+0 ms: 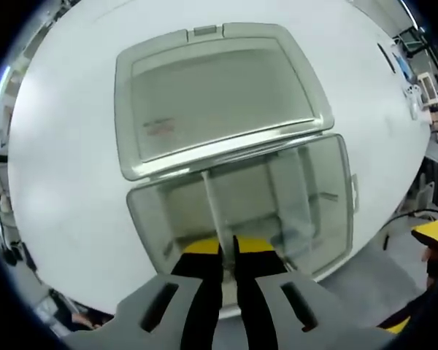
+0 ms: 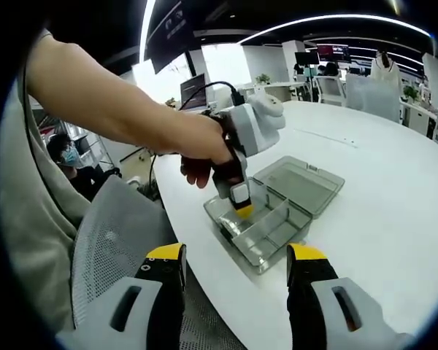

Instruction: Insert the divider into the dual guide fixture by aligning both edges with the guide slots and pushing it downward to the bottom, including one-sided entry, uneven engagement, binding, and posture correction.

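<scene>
A clear plastic box [image 1: 344, 191] lies on the white table [image 1: 58, 182] with its hinged lid [image 1: 219, 95] folded flat behind it. A thin clear divider [image 1: 213, 204] stands upright across the box, from the near wall to the hinge side. My left gripper [image 1: 228, 246] is shut on the divider's near top edge, yellow tips nearly together. From the right gripper view, a hand holds the left gripper [image 2: 243, 211] down over the box [image 2: 274, 230] at its near wall. My right gripper [image 2: 236, 255] stands open, back from the box, holding nothing.
A second clear partition [image 1: 292, 191] stands in the box to the right. A grey mesh chair [image 2: 106, 248] sits at the table's edge [image 2: 197, 240] below my right gripper. A person [image 2: 62, 149] sits behind. Small items [image 1: 412, 73] lie far right on the table.
</scene>
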`<state>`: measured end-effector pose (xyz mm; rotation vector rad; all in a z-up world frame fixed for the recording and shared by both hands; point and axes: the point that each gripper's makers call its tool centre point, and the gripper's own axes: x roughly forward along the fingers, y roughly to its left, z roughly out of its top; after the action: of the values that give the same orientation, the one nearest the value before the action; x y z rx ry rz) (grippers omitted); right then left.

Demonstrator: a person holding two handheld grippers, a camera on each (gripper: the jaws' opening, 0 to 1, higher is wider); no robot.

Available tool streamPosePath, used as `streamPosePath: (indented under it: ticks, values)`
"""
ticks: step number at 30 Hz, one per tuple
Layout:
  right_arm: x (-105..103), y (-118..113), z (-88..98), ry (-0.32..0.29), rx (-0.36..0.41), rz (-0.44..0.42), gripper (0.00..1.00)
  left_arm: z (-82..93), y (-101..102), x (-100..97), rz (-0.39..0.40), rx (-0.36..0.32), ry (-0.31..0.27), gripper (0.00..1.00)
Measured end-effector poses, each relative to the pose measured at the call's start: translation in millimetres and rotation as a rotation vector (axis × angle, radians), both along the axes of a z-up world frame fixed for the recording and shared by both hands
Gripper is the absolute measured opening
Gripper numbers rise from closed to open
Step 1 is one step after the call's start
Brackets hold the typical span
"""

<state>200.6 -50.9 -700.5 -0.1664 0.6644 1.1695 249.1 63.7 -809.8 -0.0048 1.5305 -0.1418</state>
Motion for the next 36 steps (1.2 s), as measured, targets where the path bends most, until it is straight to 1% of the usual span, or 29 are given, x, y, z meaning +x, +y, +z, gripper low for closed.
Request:
streamPosePath:
  ticks: [7,22,30,36]
  values:
    - [0,-2,0.1,0.001,-0.002,-0.003,0.52,-1.7,-1,-0.3,0.005,-0.007,-0.003,0.03]
    - [3,-4,1.7,-0.005,-0.003,-0.007,0.53,-3.5,-1,1.0,0.040,-0.059,-0.008,0.06]
    - [4,-2,4.2,-0.011,-0.001,-0.004,0.53,1.5,-3,1.2,0.011,-0.064,-0.026,0.08]
    - [4,0,6.3,-0.015,0.001,0.000,0.53,8.1,-1,4.0,0.017,-0.076,-0.034,0.09]
